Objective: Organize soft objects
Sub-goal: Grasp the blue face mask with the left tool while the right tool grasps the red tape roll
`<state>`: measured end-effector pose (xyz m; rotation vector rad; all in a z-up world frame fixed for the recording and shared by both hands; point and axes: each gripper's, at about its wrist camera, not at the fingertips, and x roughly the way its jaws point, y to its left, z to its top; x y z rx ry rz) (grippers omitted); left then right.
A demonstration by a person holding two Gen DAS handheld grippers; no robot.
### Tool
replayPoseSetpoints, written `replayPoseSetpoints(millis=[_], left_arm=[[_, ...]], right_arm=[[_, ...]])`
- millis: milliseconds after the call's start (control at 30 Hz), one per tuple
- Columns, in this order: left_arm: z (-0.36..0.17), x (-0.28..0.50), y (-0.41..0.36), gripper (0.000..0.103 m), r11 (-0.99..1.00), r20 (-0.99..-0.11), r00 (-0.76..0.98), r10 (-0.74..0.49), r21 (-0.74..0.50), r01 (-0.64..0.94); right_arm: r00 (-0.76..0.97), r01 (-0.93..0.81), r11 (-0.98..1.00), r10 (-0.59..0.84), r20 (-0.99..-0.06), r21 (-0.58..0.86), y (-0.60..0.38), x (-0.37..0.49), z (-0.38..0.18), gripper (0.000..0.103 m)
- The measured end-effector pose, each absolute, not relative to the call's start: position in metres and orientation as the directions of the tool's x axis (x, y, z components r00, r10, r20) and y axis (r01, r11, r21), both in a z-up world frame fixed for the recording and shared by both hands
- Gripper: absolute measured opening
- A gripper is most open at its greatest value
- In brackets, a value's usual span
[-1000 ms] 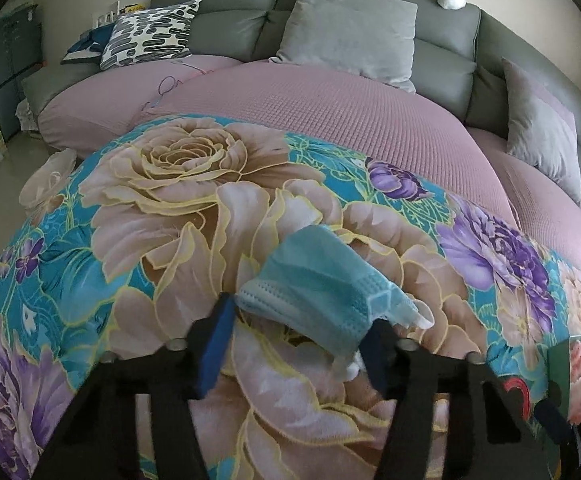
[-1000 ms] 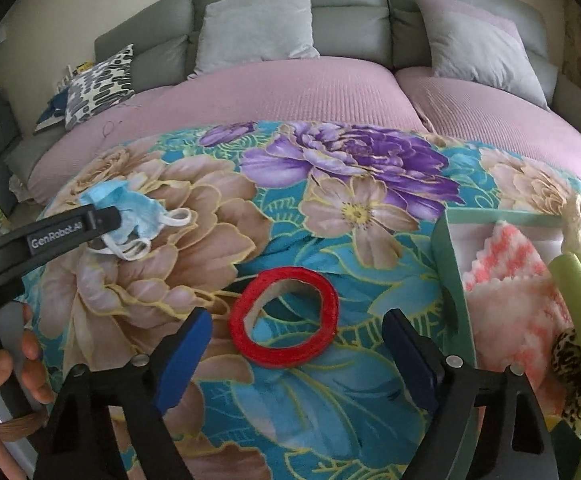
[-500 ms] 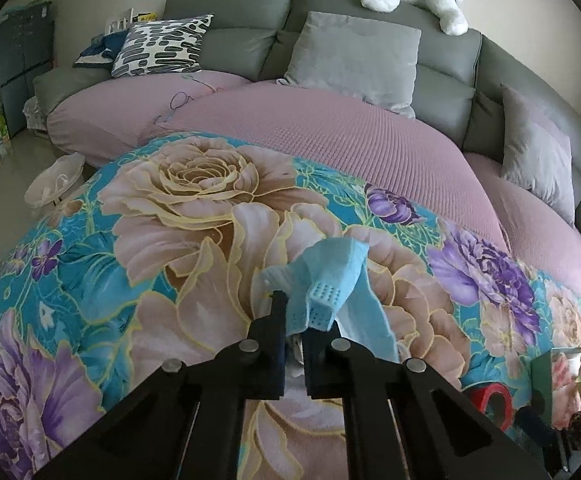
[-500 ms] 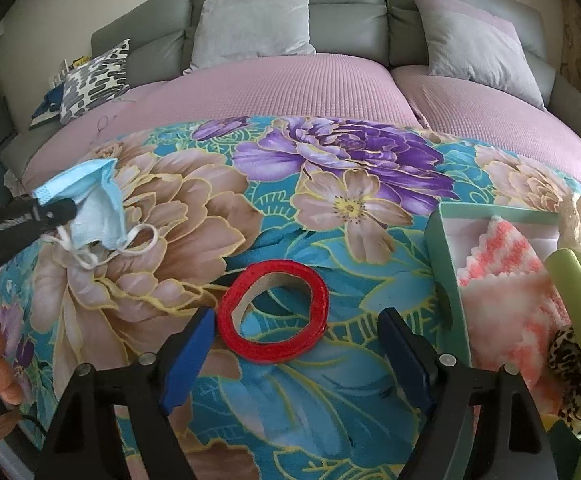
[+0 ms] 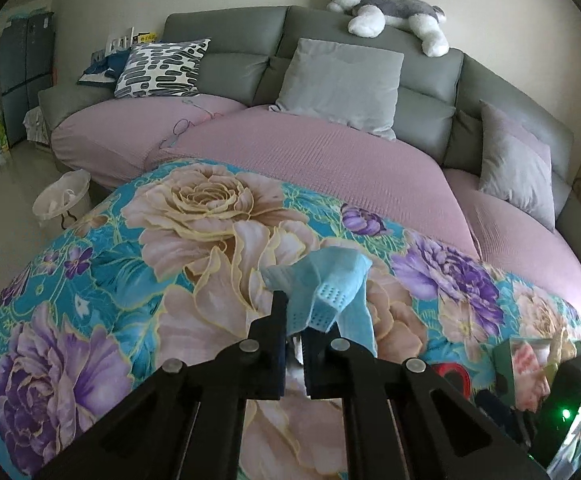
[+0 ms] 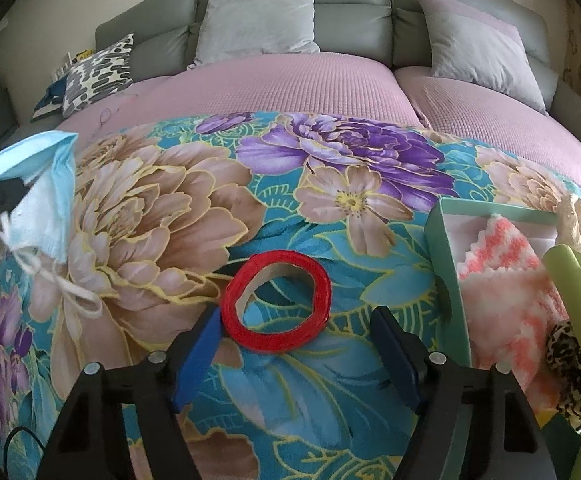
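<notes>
Because the face mask (image 5: 322, 292) is limp and light, left gripper (image 5: 293, 334) pinches its bunched edge; right gripper (image 6: 294, 336), jaws closing but still released, straddles the floppy red ring (image 6: 276, 300) beside the green tray (image 6: 446, 280).

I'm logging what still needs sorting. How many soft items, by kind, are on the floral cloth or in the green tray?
Pale blue pleated face mask: 1
Red fabric ring: 1
Pink-and-white knitted cloth: 1
Leopard-print fabric piece: 1
Cream lace piece: 1
Total: 5
</notes>
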<state>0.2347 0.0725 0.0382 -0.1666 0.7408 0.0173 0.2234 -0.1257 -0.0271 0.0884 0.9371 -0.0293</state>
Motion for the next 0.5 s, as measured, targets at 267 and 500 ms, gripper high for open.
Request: replayPoseSetpoints(millis=[267,500], left_arm=[[0.029,0.212,0.073,0.006,0.981,-0.703,0.709,-0.052,-0.169,-0.097],[0.031,0.209,0.063,0.006,0.984,-0.703,0.708,-0.070,-0.165,-0.066]], right_arm=[[0.598,0.053,0.997,0.015,-0.801,0.058,-0.125,0.221,-0.025,0.069],[0.598,0.027,0.998,0.035,-0.801,0.064,-0.119,0.218,-0.023,0.056]])
